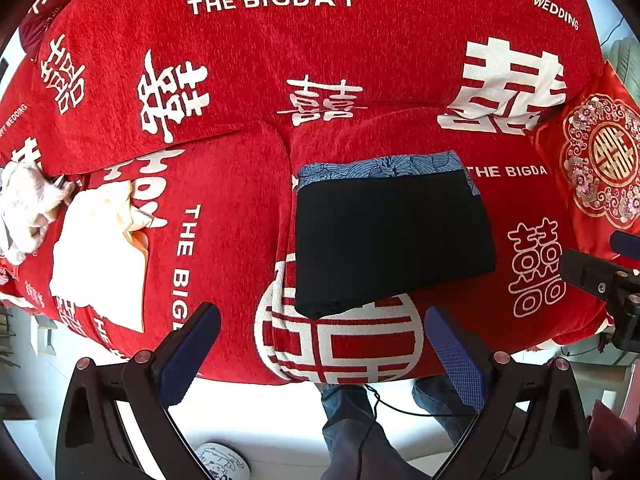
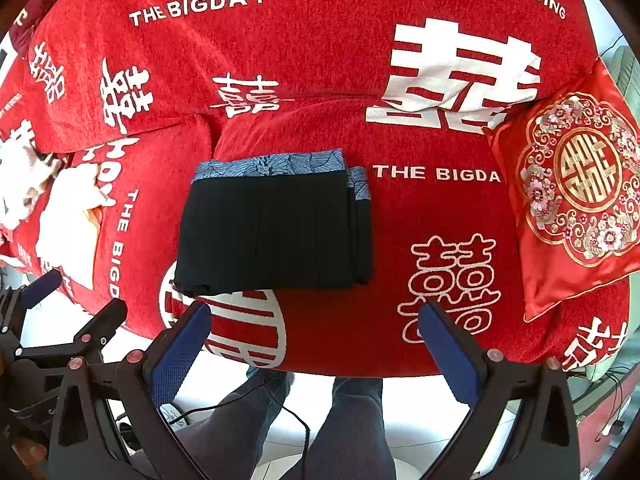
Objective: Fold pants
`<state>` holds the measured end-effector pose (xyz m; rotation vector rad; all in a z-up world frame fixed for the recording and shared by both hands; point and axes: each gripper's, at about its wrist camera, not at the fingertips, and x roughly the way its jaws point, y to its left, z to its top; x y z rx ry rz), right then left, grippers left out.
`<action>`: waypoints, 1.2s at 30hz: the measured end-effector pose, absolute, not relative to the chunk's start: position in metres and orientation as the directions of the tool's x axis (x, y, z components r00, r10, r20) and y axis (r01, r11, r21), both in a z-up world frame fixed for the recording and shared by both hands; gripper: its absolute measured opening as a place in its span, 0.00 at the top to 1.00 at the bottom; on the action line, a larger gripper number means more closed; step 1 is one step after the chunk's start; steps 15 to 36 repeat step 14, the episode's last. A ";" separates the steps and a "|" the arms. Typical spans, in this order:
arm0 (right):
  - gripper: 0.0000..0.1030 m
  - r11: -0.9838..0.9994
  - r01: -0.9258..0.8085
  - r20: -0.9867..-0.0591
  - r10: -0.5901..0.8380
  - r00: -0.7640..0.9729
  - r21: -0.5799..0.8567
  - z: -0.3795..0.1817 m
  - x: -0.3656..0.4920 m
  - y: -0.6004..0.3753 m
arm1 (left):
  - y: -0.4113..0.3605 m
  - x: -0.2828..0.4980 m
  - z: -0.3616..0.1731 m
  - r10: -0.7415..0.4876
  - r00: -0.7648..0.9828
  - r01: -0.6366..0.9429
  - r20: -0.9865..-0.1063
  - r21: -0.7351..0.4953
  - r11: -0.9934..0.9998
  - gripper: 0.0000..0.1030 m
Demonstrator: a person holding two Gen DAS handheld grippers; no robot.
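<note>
In the left wrist view the left hand-held gripper [image 1: 322, 346] hangs wide and empty before the sofa [image 1: 328, 60], short of the folded black pants [image 1: 390, 240] on the seat, while in the right wrist view the right hand-held gripper [image 2: 314, 346] gapes equally wide, holding nothing, just short of the pants [image 2: 272, 232].

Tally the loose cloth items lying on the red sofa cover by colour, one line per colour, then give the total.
Black: 1, the folded pants with a blue patterned waistband, on the right seat cushion.
White or cream: 2, a flat cream cloth and a crumpled white cloth, both on the left seat cushion.
Red: 1, the embroidered pillow at the right end.
Total: 4
</note>
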<state>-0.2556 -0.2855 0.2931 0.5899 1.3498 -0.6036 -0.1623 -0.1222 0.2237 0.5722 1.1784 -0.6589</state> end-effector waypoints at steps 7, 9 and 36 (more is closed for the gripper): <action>0.00 0.711 0.702 -0.991 -0.058 0.118 0.042 0.293 -0.256 -0.284 | -0.124 -0.163 0.222 -0.171 0.241 0.721 -0.956 0.058 0.690 0.01; 0.00 0.711 0.702 -0.991 -0.057 0.118 0.043 0.293 -0.255 -0.284 | -0.125 -0.166 0.223 -0.181 0.242 0.719 -0.953 0.051 0.693 0.01; 0.00 0.710 0.703 -0.991 -0.058 0.118 0.043 0.294 -0.255 -0.283 | -0.128 -0.172 0.226 -0.193 0.244 0.726 -0.950 0.048 0.686 0.01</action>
